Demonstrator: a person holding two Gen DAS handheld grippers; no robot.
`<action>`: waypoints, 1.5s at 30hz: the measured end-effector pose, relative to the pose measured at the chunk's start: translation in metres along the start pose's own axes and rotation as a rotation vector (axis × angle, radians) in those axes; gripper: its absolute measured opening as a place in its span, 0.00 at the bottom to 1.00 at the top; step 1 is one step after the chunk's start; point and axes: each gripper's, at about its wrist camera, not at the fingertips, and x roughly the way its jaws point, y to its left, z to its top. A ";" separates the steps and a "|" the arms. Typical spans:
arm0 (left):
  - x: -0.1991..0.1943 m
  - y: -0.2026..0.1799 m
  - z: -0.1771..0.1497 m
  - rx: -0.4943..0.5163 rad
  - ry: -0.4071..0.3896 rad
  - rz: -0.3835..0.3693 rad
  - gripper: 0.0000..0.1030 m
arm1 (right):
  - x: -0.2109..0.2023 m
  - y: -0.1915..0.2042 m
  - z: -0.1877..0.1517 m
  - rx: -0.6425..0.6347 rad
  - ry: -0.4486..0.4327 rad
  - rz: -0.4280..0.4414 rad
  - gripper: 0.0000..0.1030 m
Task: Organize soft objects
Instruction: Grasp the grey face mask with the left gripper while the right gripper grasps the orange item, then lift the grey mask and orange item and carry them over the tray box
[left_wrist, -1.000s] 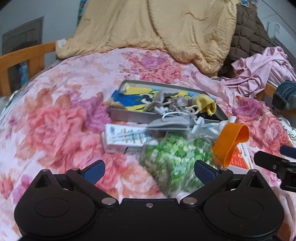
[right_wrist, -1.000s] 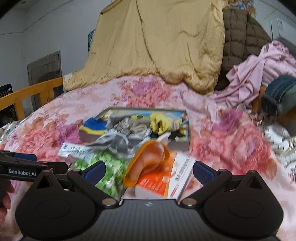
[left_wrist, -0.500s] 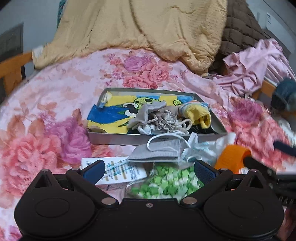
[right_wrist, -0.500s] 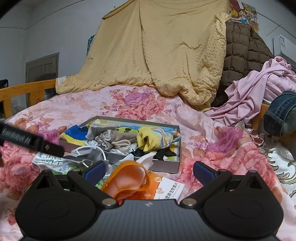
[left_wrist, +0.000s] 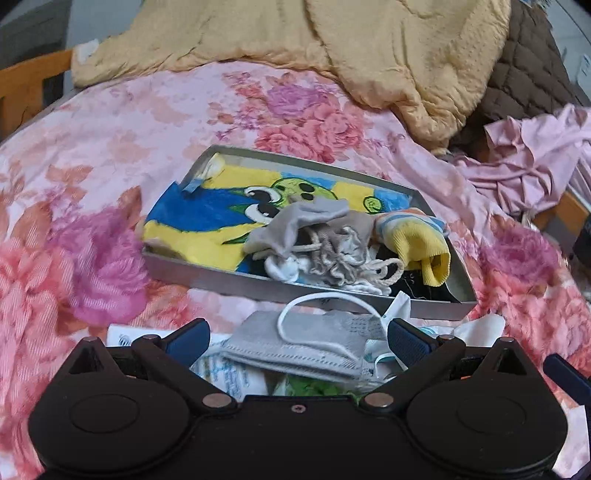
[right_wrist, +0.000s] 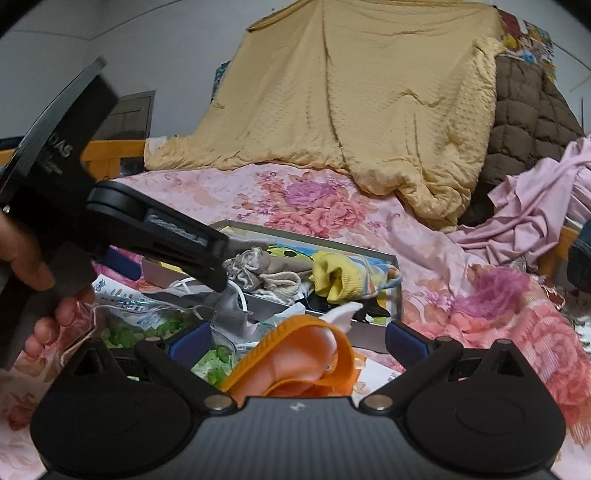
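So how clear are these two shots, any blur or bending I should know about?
Left wrist view: grey face mask and tray are fairly sharp, the floral sheet smears toward the left edge. Right wrist view: the left gripper looks soft, the wall line bows from the fisheye, corners go black.

Floral pink bedspread (left_wrist: 147, 122), yellow quilt (right_wrist: 351, 96) heaped behind, wooden bedrail (right_wrist: 110, 149), grey wall (right_wrist: 166, 44).

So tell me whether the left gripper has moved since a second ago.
Yes. The left gripper has moved forward toward the tray, now over the grey mask.
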 end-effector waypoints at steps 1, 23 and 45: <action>0.001 -0.003 0.000 0.015 -0.002 0.002 0.97 | 0.002 0.000 0.000 -0.001 0.002 0.001 0.96; 0.018 -0.017 -0.008 0.113 0.029 0.011 0.43 | 0.005 -0.014 0.004 0.075 0.081 0.045 0.45; -0.044 -0.007 -0.014 0.102 -0.096 -0.024 0.04 | -0.025 -0.043 0.017 0.248 0.047 0.130 0.33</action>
